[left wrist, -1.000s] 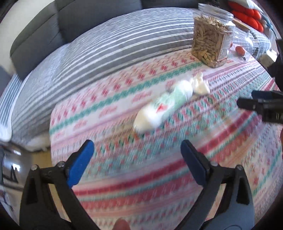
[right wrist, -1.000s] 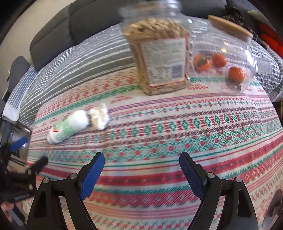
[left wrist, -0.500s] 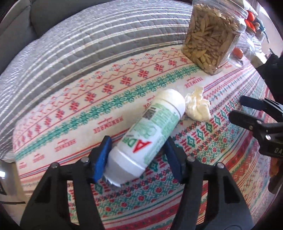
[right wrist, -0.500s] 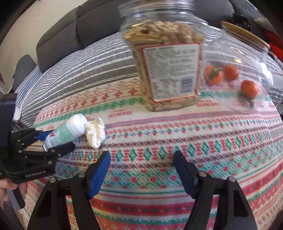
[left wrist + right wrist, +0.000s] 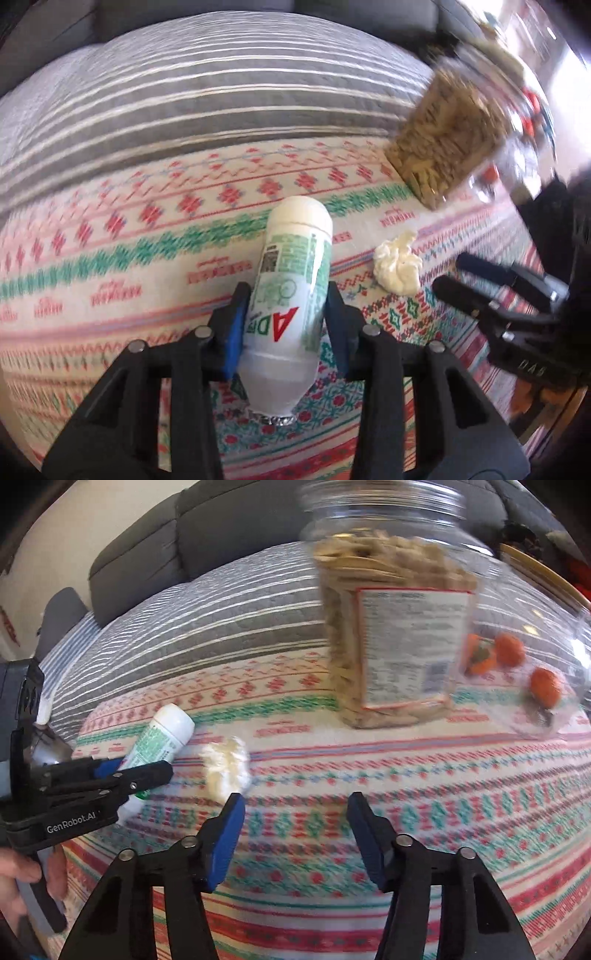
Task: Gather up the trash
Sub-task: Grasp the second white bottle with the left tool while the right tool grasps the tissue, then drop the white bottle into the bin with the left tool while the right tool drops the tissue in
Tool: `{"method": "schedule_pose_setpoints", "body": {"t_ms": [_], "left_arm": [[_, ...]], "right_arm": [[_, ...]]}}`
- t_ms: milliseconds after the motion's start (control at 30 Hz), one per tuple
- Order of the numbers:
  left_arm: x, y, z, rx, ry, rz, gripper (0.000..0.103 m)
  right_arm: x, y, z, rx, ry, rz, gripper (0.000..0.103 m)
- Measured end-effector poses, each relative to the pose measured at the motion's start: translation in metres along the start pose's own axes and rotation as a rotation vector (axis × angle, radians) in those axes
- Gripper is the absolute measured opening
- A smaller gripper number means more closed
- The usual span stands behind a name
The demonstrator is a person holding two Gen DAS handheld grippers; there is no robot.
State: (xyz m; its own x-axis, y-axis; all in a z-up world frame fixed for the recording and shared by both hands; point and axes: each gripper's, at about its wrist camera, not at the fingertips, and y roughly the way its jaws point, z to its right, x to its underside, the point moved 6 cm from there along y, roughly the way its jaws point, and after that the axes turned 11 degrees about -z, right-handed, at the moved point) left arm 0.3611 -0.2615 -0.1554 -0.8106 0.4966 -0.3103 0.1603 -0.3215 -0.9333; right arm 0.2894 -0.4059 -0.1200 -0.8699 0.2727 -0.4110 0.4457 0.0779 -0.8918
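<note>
My left gripper [image 5: 288, 295] is shut on a white bottle with a green label [image 5: 291, 291], its cap end pointing away from me over the patterned tablecloth. The bottle also shows in the right wrist view [image 5: 159, 742], clamped by the left gripper [image 5: 136, 770]. A crumpled white tissue [image 5: 397, 267] lies on the cloth just right of the bottle; in the right wrist view the tissue [image 5: 227, 766] lies just ahead and left of my right gripper [image 5: 295, 808], which is open and empty. The right gripper [image 5: 454, 273] also shows beside the tissue.
A clear jar of seeds [image 5: 391, 627] stands at the back of the patterned tablecloth [image 5: 406, 794]. A clear lidded jar with small orange fruits [image 5: 528, 664] stands to its right. A grey striped cover [image 5: 221, 92] and a grey sofa [image 5: 221, 524] lie behind.
My left gripper moved in and closed on the bottle, which now points straight ahead. My right gripper moved forward and left, towards the tissue, still open.
</note>
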Motion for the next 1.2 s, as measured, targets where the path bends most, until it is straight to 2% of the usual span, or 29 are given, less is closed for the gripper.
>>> {"method": "schedule_pose_setpoints", "body": {"t_ms": [167, 233, 267, 300, 433, 533, 700, 867, 1067, 1200], "left_arm": [[0.025, -0.020, -0.011, 0.029, -0.083, 0.042, 0.041], [0.038, -0.028, -0.014, 0.027, -0.102, 0.050, 0.041], [0.046, -0.032, -0.014, 0.015, -0.102, 0.055, 0.041], [0.054, -0.036, -0.014, 0.003, -0.100, 0.057, 0.041], [0.091, -0.060, -0.023, -0.031, -0.120, 0.064, 0.041], [0.118, -0.082, -0.032, -0.044, -0.146, 0.067, 0.041], [0.161, -0.125, -0.048, -0.066, -0.166, 0.089, 0.040], [0.211, -0.170, -0.063, -0.059, -0.211, 0.134, 0.040], [0.267, -0.197, -0.090, -0.059, -0.269, 0.171, 0.040], [0.291, -0.204, -0.119, -0.034, -0.367, 0.166, 0.040]], "right_arm": [[-0.011, 0.012, -0.037, -0.021, -0.091, -0.010, 0.048], [-0.013, 0.021, -0.047, -0.008, -0.116, -0.028, 0.034], [-0.013, 0.024, -0.054, 0.029, -0.147, -0.020, 0.025], [-0.010, 0.026, -0.057, 0.023, -0.164, -0.036, 0.023], [0.002, 0.019, -0.064, -0.016, -0.170, -0.055, 0.022], [0.015, 0.002, -0.069, -0.007, -0.190, -0.058, 0.022], [0.041, -0.042, -0.084, 0.006, -0.224, -0.044, 0.022], [0.069, -0.090, -0.098, -0.028, -0.216, -0.019, 0.022], [0.108, -0.133, -0.135, -0.048, -0.313, 0.023, 0.022], [0.133, -0.141, -0.175, -0.111, -0.367, 0.024, 0.022]]}}
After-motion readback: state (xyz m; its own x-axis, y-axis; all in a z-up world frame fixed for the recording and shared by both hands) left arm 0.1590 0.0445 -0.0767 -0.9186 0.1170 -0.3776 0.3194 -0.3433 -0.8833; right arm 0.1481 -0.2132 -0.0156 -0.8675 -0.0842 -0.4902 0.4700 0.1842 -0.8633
